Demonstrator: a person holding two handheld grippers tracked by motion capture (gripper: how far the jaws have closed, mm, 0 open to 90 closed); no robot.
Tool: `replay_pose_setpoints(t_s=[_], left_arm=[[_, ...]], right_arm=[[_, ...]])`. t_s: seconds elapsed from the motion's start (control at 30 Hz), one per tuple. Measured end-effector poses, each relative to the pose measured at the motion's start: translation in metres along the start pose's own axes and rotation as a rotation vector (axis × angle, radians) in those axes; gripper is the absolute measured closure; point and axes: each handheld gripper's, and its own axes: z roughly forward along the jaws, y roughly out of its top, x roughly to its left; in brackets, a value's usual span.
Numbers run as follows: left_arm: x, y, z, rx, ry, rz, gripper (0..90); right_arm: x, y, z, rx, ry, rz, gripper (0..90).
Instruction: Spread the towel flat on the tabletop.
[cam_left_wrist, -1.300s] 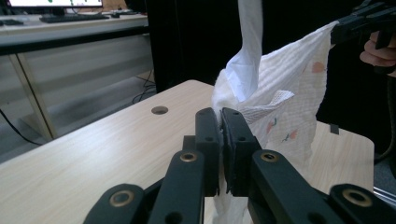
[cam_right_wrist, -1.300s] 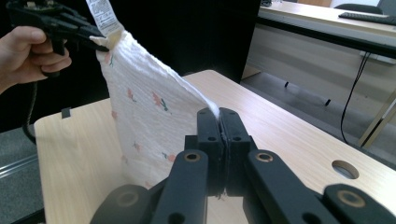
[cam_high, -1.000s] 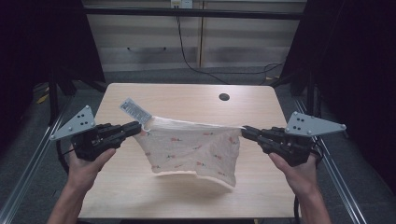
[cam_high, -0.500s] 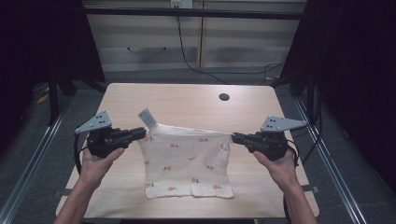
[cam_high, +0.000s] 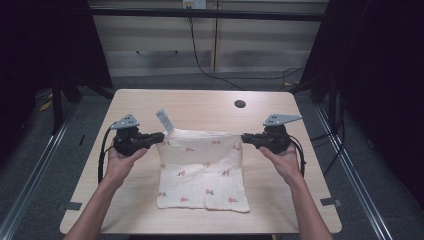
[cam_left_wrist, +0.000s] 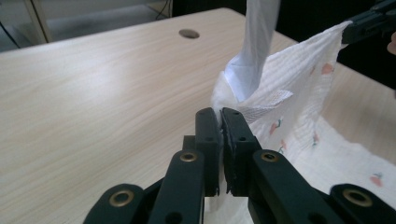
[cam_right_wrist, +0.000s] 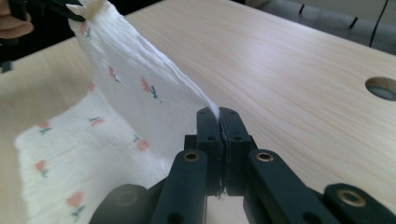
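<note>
Cloth (cam_high: 202, 172) between two clamped grippers

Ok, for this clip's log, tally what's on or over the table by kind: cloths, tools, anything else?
Printed cloth: 1
White tag on the cloth's corner: 1
Hand-held tools: 2, left tool and right tool, each shut on a top corner of the cloth
Total: 4

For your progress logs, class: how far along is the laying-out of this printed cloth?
Done: the near part of the cloth already lies flat on the table. In hand: the left hand-held gripper and right hand-held gripper each pinch a far corner, holding that edge raised. Left: probably lowering the edge and letting go.
</note>
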Motion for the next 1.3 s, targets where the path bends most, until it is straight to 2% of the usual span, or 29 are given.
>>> replay_pose_setpoints(t_s=[0.1,0.13,0.23,0.37,0.5,0.57,0.6,0.7,0.73,0.77,0.83,0.93,1.03,1.2,1.3], left_arm=[[0.01,-0.004,0.014,0.028,-0.017,-0.027,85.8],[0.013,-0.007,0.019,0.038,-0.021,-0.041,85.8],[0.019,-0.014,0.033,0.065,-0.01,-0.059,85.8],[0.026,-0.015,0.043,0.07,-0.001,-0.077,85.6],[0.039,-0.013,0.055,0.089,0.023,-0.089,84.9],[0.044,-0.014,0.061,0.107,0.011,-0.095,83.9],[0.047,-0.015,0.064,0.121,0.022,-0.094,83.9],[0.055,-0.019,0.07,0.128,0.033,-0.127,81.7],[0.057,-0.02,0.07,0.128,0.047,-0.14,76.1],[0.059,-0.02,0.07,0.123,0.041,-0.145,76.5],[0.06,-0.02,0.069,0.115,0.06,-0.145,75.5],[0.059,-0.018,0.064,0.1,0.071,-0.15,71.7],[0.055,-0.015,0.061,0.096,0.071,-0.134,69.8],[0.051,-0.015,0.05,0.083,0.071,-0.115,67.9],[0.051,-0.015,0.042,0.082,0.074,-0.106,67.0]], right_arm=[[-0.014,-0.004,0.014,0.023,-0.014,0.017,88.5],[-0.02,-0.007,0.019,0.023,-0.006,0.042,88.5],[-0.034,-0.015,0.036,0.05,-0.007,0.07,88.5],[-0.043,-0.021,0.05,0.057,-0.01,0.083,88.1],[-0.051,-0.021,0.059,0.065,-0.031,0.093,85.3],[-0.056,-0.02,0.064,0.072,-0.041,0.103,85.0],[-0.058,-0.02,0.066,0.077,-0.042,0.117,86.3],[-0.061,-0.02,0.07,0.093,-0.053,0.115,87.5],[-0.062,-0.021,0.071,0.091,-0.056,0.116,87.5],[-0.063,-0.021,0.071,0.088,-0.062,0.12,87.6],[-0.065,-0.021,0.071,0.082,-0.083,0.124,86.7],[-0.069,-0.021,0.069,0.079,-0.116,0.142,80.9],[-0.072,-0.022,0.066,0.077,-0.135,0.152,78.5],[-0.067,-0.018,0.057,0.069,-0.136,0.137,74.0],[-0.063,-0.015,0.047,0.045,-0.131,0.134,70.4]])
